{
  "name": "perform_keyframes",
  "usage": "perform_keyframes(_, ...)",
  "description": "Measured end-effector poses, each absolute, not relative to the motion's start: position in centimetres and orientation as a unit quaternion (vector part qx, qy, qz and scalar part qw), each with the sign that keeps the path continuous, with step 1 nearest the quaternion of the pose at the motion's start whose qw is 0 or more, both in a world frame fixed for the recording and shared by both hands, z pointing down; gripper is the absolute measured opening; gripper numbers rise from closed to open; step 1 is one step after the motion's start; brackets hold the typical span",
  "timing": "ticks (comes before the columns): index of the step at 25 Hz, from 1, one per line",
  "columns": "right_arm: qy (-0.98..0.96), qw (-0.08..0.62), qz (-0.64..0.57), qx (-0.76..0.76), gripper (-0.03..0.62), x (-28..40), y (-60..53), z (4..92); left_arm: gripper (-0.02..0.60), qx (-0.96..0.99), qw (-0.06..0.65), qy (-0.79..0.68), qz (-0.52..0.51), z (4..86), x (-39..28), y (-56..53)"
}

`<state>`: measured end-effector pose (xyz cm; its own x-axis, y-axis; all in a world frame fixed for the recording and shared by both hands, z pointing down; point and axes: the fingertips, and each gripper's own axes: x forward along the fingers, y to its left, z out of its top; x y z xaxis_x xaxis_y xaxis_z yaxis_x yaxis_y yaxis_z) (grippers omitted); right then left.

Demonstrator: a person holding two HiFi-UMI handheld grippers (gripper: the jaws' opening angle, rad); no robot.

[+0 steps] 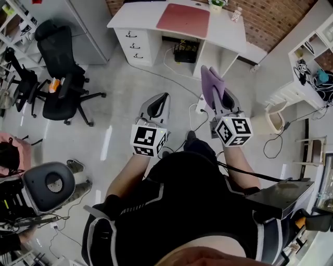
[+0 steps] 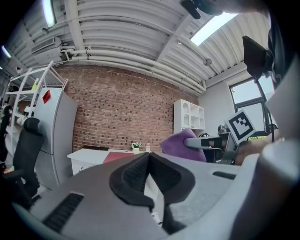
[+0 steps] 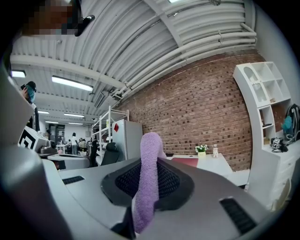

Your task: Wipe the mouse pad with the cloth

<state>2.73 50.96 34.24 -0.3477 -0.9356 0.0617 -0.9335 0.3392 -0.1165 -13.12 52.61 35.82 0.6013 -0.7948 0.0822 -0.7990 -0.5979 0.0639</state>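
Two grippers are pointing toward the white desk, and both are hanging over bare floor well short of it. The right gripper is clamping the purple cloth. In the right gripper view the cloth is standing up between the pads as a narrow folded strip, its free end flopping out beyond the tips toward the desk. The left gripper is carrying nothing, its jaws sitting together with no gap at the tips.

The red mouse pad is lying flat on the desk's top, roughly centred, its long side running along the desk's front edge. A small potted plant and a little bottle are standing toward the desk's back right.

From where the person is standing, the pad is lying straight ahead, between the lines of the two grippers, with neither clearly nearer. I'd judge the right one must do the reaching, since it is the one holding the cloth. Wiping is not yet starting, because the cloth is nowhere near the desk. The whole gap needs closing first, and then the cloth needs laying flat on the pad.
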Motion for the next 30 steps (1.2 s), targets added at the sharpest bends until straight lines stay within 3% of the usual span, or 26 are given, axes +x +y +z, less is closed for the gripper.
perform_keyframes(15, 0.840, 0.026, -0.065, -0.537, 0.058, 2.5, 38.9, 34.1, 0.003, 0.882, 0.040, -0.467, 0.051, 36.5, -12.2, 42.8)
perform_keyframes(30, 0.857, 0.025, -0.094, -0.505, 0.058, 8.2, 26.1, 35.9, 0.003, 0.869, 0.066, -0.480, 0.099, 37.9, -6.2, 30.4)
